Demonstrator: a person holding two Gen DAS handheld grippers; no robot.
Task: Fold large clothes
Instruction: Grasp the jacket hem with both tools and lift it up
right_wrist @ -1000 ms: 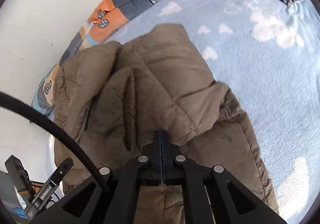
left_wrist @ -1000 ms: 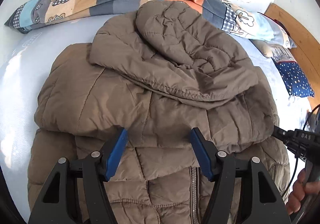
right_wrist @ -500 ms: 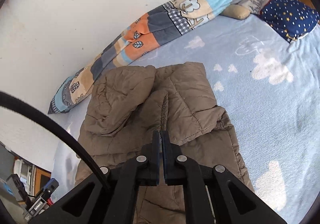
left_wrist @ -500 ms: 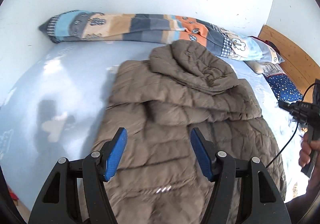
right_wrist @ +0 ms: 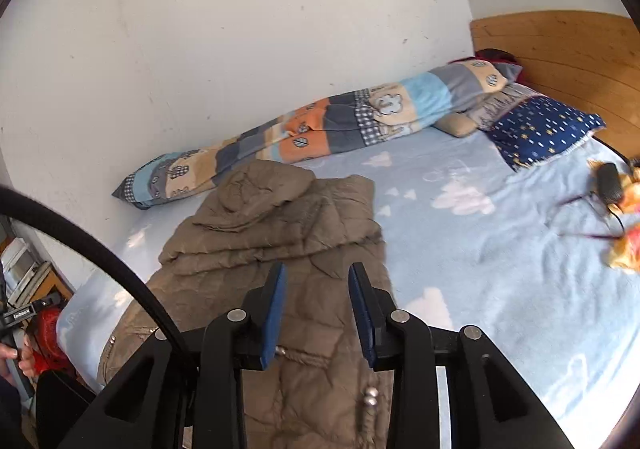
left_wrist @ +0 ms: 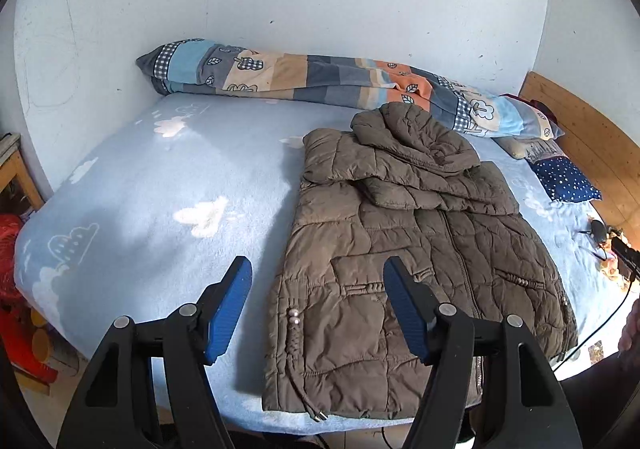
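Through my left wrist camera, my left gripper (left_wrist: pixel 318 303) hangs above the near edge of the bed (left_wrist: pixel 152 185), its blue-padded jaws standing wide with nothing between them. The brown padded jacket (left_wrist: pixel 416 261) lies flat on the light blue cloud-print sheet, toward the right half of the bed, its hem nearest me and its zip running up the middle. The sleeves are folded in across the chest and the hood (left_wrist: pixel 412 137) is turned down over them. A drawstring with metal tips (left_wrist: pixel 316 415) trails off the hem at the bed's edge. Behind the jacket, a rolled patchwork blanket (left_wrist: pixel 320 83) runs along the white wall, its right end just beside the hood. A dark blue starred pillow (left_wrist: pixel 566 179) sits at the far right against the wooden headboard (left_wrist: pixel 592 137).

Through my right wrist camera, my right gripper (right_wrist: pixel 316 305) is over the lower part of the jacket (right_wrist: pixel 280 233) — its jaws have just been opening and now stand narrowly apart, empty, with no cloth pinched between the pads. The jacket stretches away from me on the left side of the bed, the hood (right_wrist: pixel 260 185) at its far end touching the patchwork blanket (right_wrist: pixel 320 125). To the right the sheet lies bare up to the starred pillow (right_wrist: pixel 544 129) and the headboard (right_wrist: pixel 560 49). A small black device with a cord (right_wrist: pixel 608 183) rests near the right edge, beside something orange that is too blurred to name. A thick black cable (right_wrist: pixel 100 253) arcs across the lower left of the view.
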